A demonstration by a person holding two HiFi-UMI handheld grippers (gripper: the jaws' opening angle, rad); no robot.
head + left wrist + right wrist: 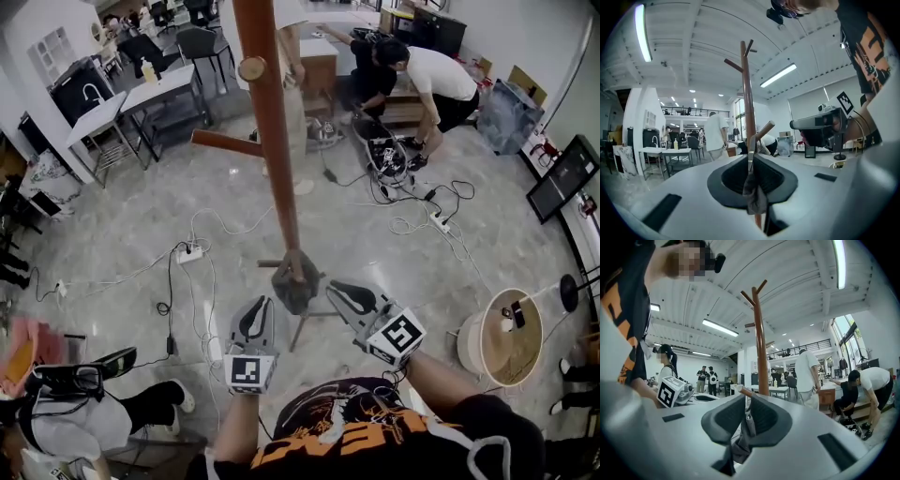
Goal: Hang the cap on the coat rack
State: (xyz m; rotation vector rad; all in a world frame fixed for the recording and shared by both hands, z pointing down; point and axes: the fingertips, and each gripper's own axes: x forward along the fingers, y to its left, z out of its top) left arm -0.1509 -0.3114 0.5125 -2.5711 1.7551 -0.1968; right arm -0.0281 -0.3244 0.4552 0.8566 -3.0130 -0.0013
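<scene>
The dark grey cap (296, 284) hangs in front of me, close to the brown coat rack pole (272, 122), with a gripper on each side of it. My left gripper (266, 304) is shut on the cap's left edge. In the left gripper view a fold of the grey cap fabric (753, 194) is pinched between the nearly closed jaws of the left gripper (750, 163). My right gripper (339, 288) is shut on the cap's right edge, and in its own view the right gripper (747, 405) holds the cap fabric (742, 441) the same way. A round peg (251, 67) and a side arm (226, 142) stick out of the pole.
Cables and power strips (190, 252) lie across the marble floor. A round wooden stool (502, 339) stands at the right. Two people (427, 82) bend over gear behind the rack. Tables and chairs (150, 94) stand at the back left. A seated person's legs (141, 405) are at the lower left.
</scene>
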